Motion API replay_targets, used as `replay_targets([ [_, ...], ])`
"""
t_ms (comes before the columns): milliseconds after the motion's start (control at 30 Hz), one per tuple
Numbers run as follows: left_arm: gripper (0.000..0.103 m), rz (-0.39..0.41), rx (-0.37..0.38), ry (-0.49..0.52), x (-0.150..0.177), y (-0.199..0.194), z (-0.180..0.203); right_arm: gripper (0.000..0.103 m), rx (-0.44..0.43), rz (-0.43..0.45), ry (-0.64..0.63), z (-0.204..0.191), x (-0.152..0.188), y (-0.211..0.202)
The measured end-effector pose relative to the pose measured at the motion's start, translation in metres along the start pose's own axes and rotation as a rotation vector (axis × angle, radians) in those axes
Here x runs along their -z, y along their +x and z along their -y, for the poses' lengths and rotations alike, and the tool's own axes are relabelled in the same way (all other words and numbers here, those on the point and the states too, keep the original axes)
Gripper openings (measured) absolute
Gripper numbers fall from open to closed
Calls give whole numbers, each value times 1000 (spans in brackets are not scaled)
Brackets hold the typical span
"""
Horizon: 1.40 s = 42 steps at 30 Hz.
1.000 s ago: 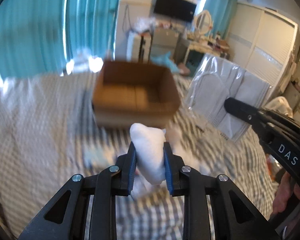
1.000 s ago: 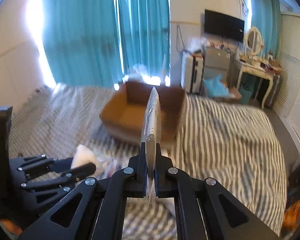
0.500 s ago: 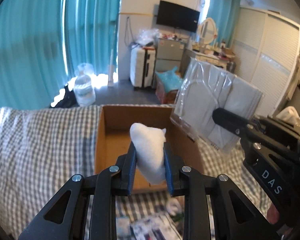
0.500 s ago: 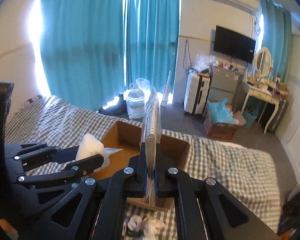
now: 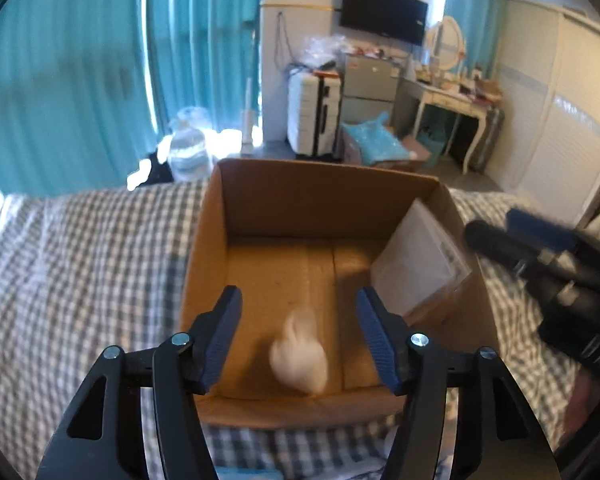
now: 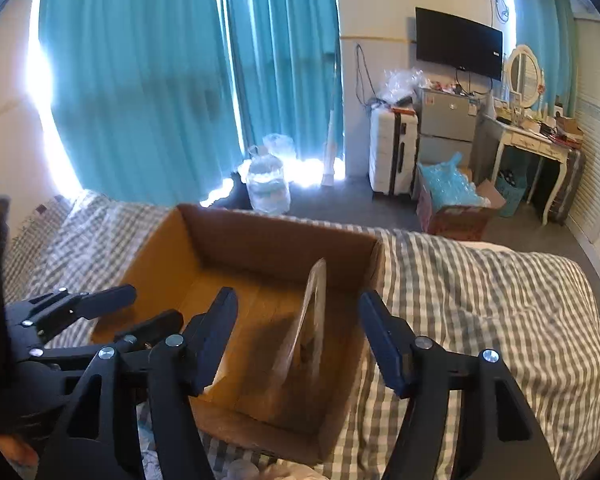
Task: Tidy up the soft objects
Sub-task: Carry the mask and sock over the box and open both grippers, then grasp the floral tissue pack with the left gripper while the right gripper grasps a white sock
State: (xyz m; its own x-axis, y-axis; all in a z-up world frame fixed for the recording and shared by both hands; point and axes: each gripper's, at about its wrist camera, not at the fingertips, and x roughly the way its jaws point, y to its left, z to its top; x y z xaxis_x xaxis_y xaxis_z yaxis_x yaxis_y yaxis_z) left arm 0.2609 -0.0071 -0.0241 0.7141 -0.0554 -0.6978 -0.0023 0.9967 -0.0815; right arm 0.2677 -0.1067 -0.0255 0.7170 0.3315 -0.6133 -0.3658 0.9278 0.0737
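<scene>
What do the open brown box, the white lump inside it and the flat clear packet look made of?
Open brown box: matte corrugated cardboard, creased floor flaps. White lump: soft fluffy fibre, probably cotton or plush; blurred. Flat clear packet: glossy plastic film over pale contents.

I see the cardboard box [image 5: 324,200] as matt brown corrugated board, its floor faintly creased. Inside it, the white soft object [image 5: 299,356] looks fluffy and fibrous, though blurred. The flat packet [image 5: 418,264] leaning on the box's right wall is glossy clear plastic film over pale grey cloth. The bed [image 5: 80,280] under the box wears a woven grey-and-white checked cotton cover, matt and lightly rumpled. My left gripper [image 5: 299,336] and right gripper [image 6: 299,338] are matt black plastic with bright metal screws and ribbed blue rubbery pads [image 5: 222,336]. The curtains [image 6: 140,80] are smooth teal cloth.
</scene>
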Motion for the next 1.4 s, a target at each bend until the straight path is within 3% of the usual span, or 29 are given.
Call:
replay_targets([
  [133, 61, 5, -49, 67, 6, -17, 6, 71, 12, 31, -9, 7, -8, -33],
  [200, 69, 21, -63, 74, 8, -38, 8, 73, 16, 52, -20, 8, -14, -57],
  [267, 84, 35, -66, 72, 8, -59, 8, 76, 20, 69, -39, 7, -19, -84],
  [467, 96, 167, -91, 67, 14, -160, 9, 88, 42, 128, -144, -12, -24, -171],
  [600, 97, 205, -105, 42, 20, -209, 2, 103, 40, 165, -210, -32, -15, -224],
  [733, 98, 241, -135, 43, 37, -250, 5, 103, 6, 152, -245, -47, 2, -255],
  [967, 98, 166, -156, 32, 73, -252, 7, 103, -4, 79, -291, -56, 47, -240],
  [1067, 98, 138, -192, 23, 94, -231, 7, 103, -30, 6, -272, -52, 71, -208],
  [1200, 98, 67, -171, -23, 121, -200, 4, 103, -54, -148, -276, -39, 107, -154],
  [1400, 98, -34, -175, -112, 147, -139, 3, 103, -71, -262, -327, -22, 155, -98],
])
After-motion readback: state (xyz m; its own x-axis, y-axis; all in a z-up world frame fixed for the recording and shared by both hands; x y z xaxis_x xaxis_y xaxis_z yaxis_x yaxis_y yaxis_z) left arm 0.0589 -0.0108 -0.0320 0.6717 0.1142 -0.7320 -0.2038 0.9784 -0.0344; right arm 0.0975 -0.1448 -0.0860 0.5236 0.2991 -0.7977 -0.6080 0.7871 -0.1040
